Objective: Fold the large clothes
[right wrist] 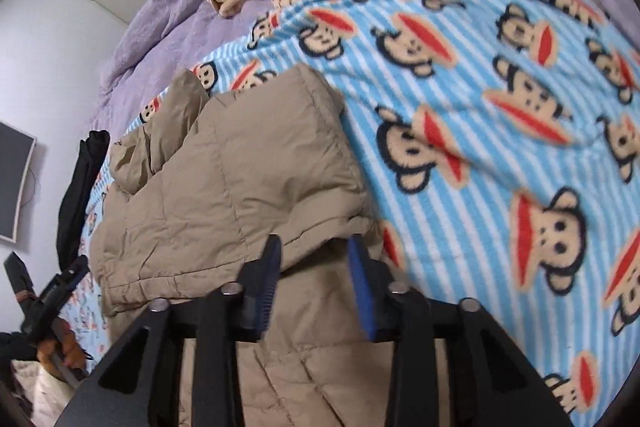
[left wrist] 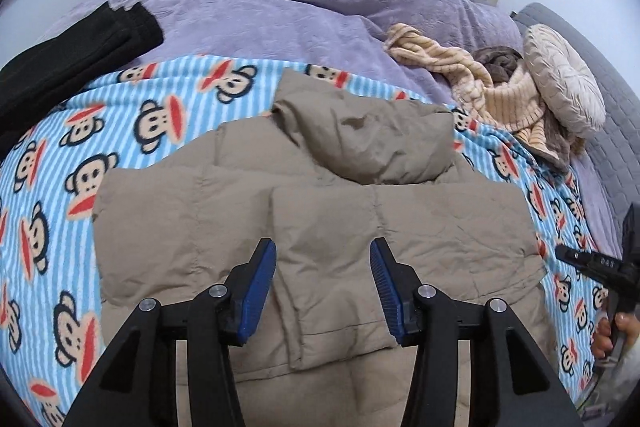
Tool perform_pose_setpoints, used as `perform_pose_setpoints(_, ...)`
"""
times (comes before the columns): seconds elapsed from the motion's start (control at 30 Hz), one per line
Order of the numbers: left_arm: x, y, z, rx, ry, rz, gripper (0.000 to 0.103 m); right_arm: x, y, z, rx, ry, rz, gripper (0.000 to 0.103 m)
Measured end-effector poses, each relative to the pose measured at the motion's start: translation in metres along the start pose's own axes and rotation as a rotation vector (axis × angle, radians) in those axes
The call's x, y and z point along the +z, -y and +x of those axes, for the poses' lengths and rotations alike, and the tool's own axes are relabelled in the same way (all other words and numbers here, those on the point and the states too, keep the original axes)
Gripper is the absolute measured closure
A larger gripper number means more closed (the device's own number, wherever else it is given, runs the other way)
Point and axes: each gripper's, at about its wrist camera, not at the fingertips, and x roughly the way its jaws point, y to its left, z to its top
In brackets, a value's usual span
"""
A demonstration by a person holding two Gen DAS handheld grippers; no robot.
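Observation:
A tan padded hooded jacket (left wrist: 320, 195) lies on a blue striped monkey-print blanket (left wrist: 120, 131), hood towards the far side and both sleeves folded over its body. My left gripper (left wrist: 323, 259) is open and empty, just above the folded sleeves at the jacket's middle. In the right wrist view the jacket (right wrist: 224, 179) fills the left half, with its folded right edge running towards me. My right gripper (right wrist: 314, 259) is open, its jaws either side of that jacket edge; whether it touches the cloth I cannot tell. The right gripper also shows in the left wrist view (left wrist: 588, 261).
A purple quilt (left wrist: 280, 3) covers the far bed. Black folded clothing (left wrist: 68, 55) lies at the far left. A striped beige garment (left wrist: 480, 83) and a round cream cushion (left wrist: 564, 79) lie at the far right. A grey mattress edge (left wrist: 600, 107) runs along the right.

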Motion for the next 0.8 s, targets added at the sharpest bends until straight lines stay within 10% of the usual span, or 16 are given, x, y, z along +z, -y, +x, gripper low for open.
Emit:
perform_pose_setpoints(0.2, -0.006, 0.011, 0.063, 0.169, -0.05, 0.046, 0.052, 0.038, -0.022, 0.036, 0.004, 0.0, -0.086, 0.083)
perform_pose_setpoints(0.5, -0.009, -0.006, 0.09, 0.125, -0.07, 0.005, 0.05, 0.036, 0.001, 0.101, -0.045, -0.07, -0.053, 0.086)
perform_pose_setpoints(0.8, -0.018, -0.004, 0.05, 0.17, -0.059, -0.012, 0.05, 0.03, -0.006, 0.082, -0.107, -0.044, -0.082, 0.082)
